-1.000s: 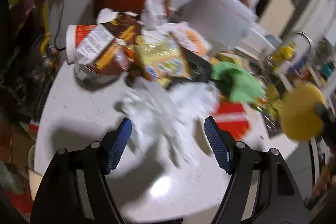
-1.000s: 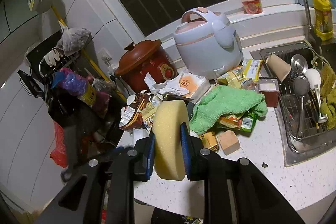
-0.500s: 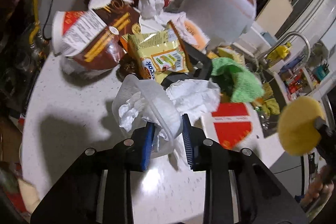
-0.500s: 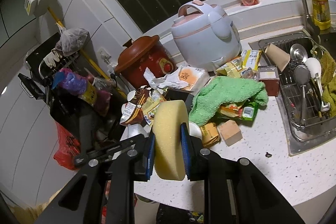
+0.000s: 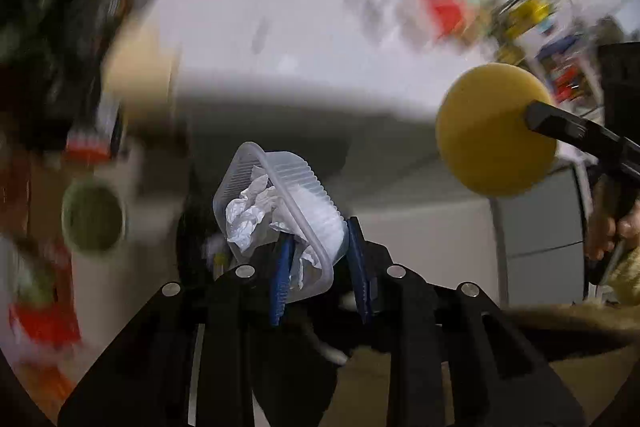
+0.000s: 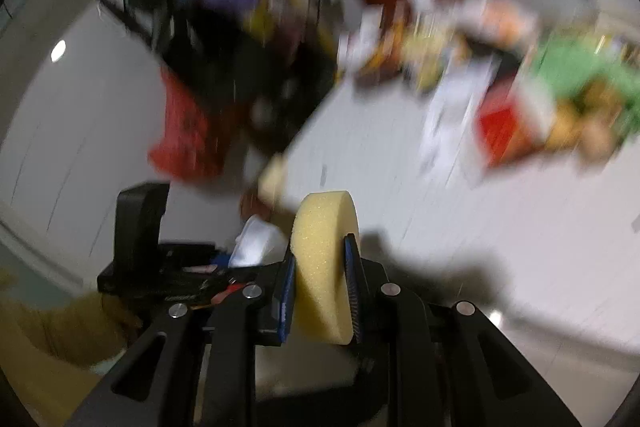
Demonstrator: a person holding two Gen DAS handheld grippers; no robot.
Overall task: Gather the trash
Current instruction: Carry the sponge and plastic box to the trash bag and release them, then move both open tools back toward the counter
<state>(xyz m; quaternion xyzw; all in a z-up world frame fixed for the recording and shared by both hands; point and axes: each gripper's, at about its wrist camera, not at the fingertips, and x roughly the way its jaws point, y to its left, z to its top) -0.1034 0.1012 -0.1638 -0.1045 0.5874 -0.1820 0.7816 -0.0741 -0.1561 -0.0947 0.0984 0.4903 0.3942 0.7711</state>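
My left gripper (image 5: 318,251) is shut on a clear ribbed plastic container (image 5: 288,195) with crumpled white tissue (image 5: 250,211) inside, held in the air below the white counter's edge. The container rim sits between the blue pads. My right gripper (image 6: 320,259) is shut on a round yellow sponge (image 6: 324,259). In the left wrist view the sponge (image 5: 496,131) hangs at the right on its black finger. In the right wrist view the container (image 6: 252,243) and the left gripper's black body (image 6: 140,223) show just left of the sponge.
The white counter (image 5: 248,27) lies ahead, with a blurred heap of wrappers, a green cloth (image 6: 576,67) and a red box (image 6: 500,131) at its far side. A hand (image 5: 616,227) holds the right tool. Red bags and dark clutter (image 6: 188,131) hang left of the counter.
The left gripper closed on the plastic container with tissue and carried it off the counter, down past its edge. The right gripper, still holding the sponge, swung down and left too.
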